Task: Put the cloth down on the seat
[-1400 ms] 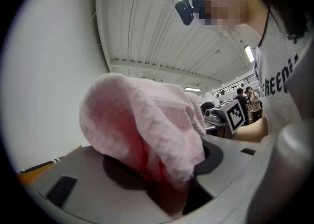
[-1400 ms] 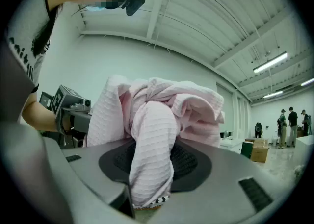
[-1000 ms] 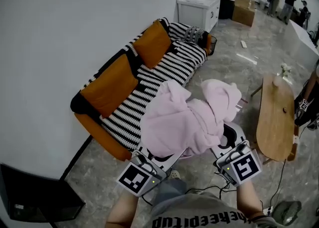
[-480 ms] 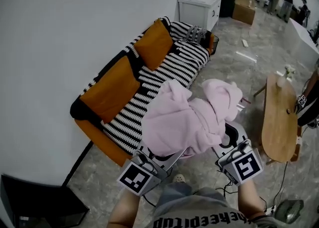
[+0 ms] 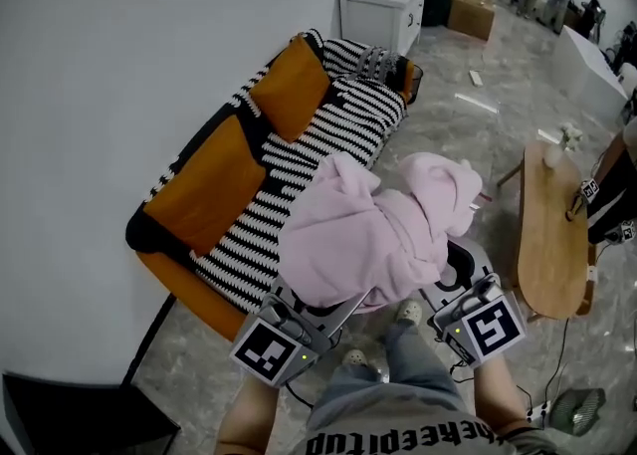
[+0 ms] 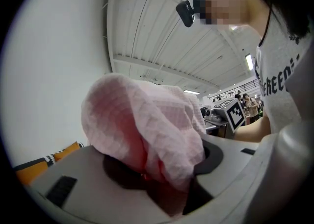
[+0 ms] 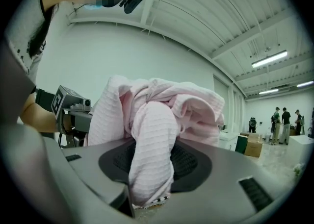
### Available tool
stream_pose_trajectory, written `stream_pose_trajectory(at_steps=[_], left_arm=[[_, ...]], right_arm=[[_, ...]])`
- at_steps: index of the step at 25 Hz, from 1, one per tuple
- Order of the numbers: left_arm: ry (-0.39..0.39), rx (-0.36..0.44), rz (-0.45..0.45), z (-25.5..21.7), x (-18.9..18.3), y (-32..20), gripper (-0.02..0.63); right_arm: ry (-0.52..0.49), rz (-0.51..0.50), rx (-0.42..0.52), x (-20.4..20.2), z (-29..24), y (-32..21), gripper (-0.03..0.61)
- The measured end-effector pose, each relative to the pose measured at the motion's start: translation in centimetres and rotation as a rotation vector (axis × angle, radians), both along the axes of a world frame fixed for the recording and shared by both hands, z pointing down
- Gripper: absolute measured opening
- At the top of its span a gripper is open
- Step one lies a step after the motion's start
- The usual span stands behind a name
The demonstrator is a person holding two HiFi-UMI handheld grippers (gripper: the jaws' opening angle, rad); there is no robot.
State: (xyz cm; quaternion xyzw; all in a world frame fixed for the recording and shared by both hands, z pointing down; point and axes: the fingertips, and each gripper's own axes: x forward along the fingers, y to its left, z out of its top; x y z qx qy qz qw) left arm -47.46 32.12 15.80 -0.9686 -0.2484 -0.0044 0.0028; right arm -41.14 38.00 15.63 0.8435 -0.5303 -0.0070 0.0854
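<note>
Ahead and left, along the wall point(image 5: 119, 65), runs the long stripy seat point(image 5: 299, 179). Just short of its front edge hangs the pink cloth point(image 5: 368, 239), bunched up. The left gripper point(image 6: 149, 179), nearer the seat, and the right gripper point(image 7: 147, 191) each pinch a fold.

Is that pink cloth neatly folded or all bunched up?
Bunched up: the pink waffle-weave cloth sits in loose crumpled lumps, pinched by the left hand-held gripper and right hand-held gripper.

Bunched pink cloth point(image 5: 363, 239), above floor
</note>
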Motion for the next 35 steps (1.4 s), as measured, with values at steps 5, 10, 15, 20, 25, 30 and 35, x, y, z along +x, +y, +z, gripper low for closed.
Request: stream_pose_trajectory(at_steps=[5,10,15,20,25,30,35], left_arm=[[0.000,0.009,-0.026,-0.1,3.5,-1.0,0.247],[-0.005,0.010,-0.055,-0.1,8.9,-0.9,0.247],[-0.013,0.000,-0.088,-0.4,14.4,-0.3,0.247],[0.059,0.020,-0.127,-1.5,20.0,0.1,0.247],[0.032,0.022,-0.169,-1.7,25.1,1.6,0.247],[-0.030,0.010,-0.197,-0.7,28.6,4.0,0.247],[-0.025,0.036,-0.195,-0.6,31.4,4.3,0.247]], right_arm=[[-0.001,-0.025,-0.002,3.6,0.2,-1.1,0.181],[0.001,-0.045,0.018,9.2,-0.2,-1.2,0.181],[-0.005,-0.077,0.009,14.9,-0.5,-0.8,0.181],[-0.009,-0.117,0.008,20.5,-0.9,-0.4,0.181],[-0.019,-0.155,0.014,25.8,-1.1,0.6,0.181],[-0.021,-0.172,0.029,29.6,-0.7,2.7,0.181],[-0.037,-0.172,0.045,32.3,-0.2,3.1,0.181]])
